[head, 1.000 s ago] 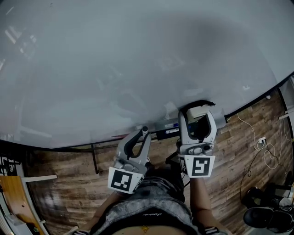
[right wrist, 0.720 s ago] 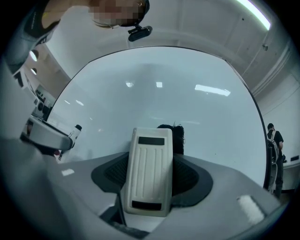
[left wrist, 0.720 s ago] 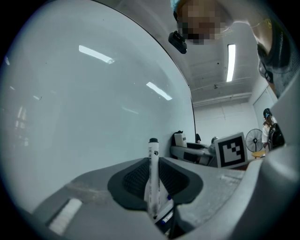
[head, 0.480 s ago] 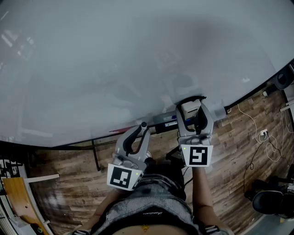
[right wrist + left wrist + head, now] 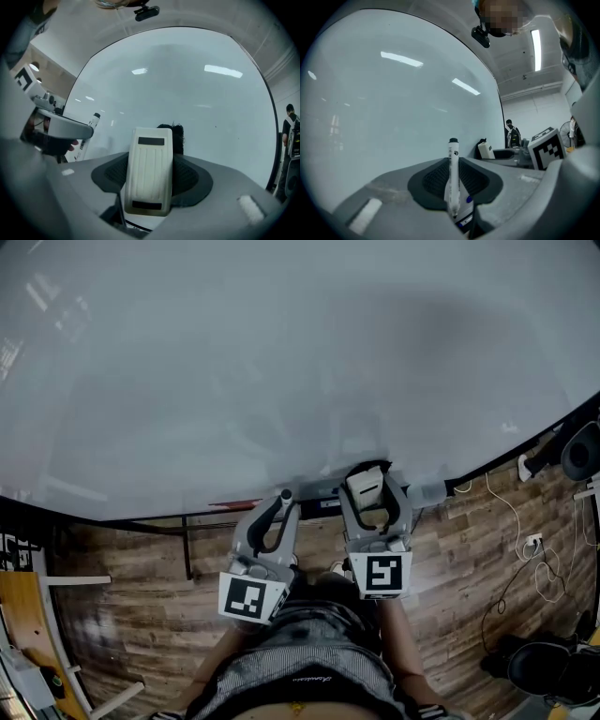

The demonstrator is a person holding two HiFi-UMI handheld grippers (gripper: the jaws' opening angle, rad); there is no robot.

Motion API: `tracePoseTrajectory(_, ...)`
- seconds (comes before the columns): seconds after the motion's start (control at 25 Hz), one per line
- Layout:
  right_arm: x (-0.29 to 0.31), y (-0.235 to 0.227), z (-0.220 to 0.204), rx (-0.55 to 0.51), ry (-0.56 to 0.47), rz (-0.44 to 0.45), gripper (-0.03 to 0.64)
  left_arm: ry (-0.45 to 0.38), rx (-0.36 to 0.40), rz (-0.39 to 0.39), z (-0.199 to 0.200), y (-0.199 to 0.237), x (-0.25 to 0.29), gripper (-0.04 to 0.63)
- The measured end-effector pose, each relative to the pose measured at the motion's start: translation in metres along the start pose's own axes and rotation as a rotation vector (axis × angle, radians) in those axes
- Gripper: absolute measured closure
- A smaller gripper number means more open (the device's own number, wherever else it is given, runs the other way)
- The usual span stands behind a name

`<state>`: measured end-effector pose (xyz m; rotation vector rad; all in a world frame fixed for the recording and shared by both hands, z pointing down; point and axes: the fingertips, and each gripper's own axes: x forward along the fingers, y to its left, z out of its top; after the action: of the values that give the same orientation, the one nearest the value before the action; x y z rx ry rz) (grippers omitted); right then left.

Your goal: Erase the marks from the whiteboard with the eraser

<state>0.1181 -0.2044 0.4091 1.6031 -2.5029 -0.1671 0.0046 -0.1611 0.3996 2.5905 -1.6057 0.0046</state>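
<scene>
While our right gripper (image 5: 370, 486) clamps the eraser (image 5: 149, 171) by the whiteboard's (image 5: 281, 352) lower edge, our left gripper (image 5: 286, 498) pinches a marker (image 5: 453, 173) alongside.

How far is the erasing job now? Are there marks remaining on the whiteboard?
Done, it seems: the whiteboard shows no written marks in any view, only faint grey smears and reflections. In hand: the right gripper is shut on the eraser, low by the board's bottom edge; the left gripper is shut on a marker. Left: probably only putting the tools down.
</scene>
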Motion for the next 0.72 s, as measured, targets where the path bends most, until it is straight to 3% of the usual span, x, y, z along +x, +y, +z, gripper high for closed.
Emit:
tracePoseTrajectory(0.36, -0.022, 0.003, 0.046, 0.019, -0.090, 0.082, 0.354, -0.054, 0.008, 0.058, 0.020, -0.030, 0.003, 0.525)
tracePoseTrajectory(0.72, -0.042, 0.008, 0.071, 0.060, -0.141, 0.170, 0.354, -0.118, 0.084, 0.094, 0.051, -0.054, -0.008, 0.525)
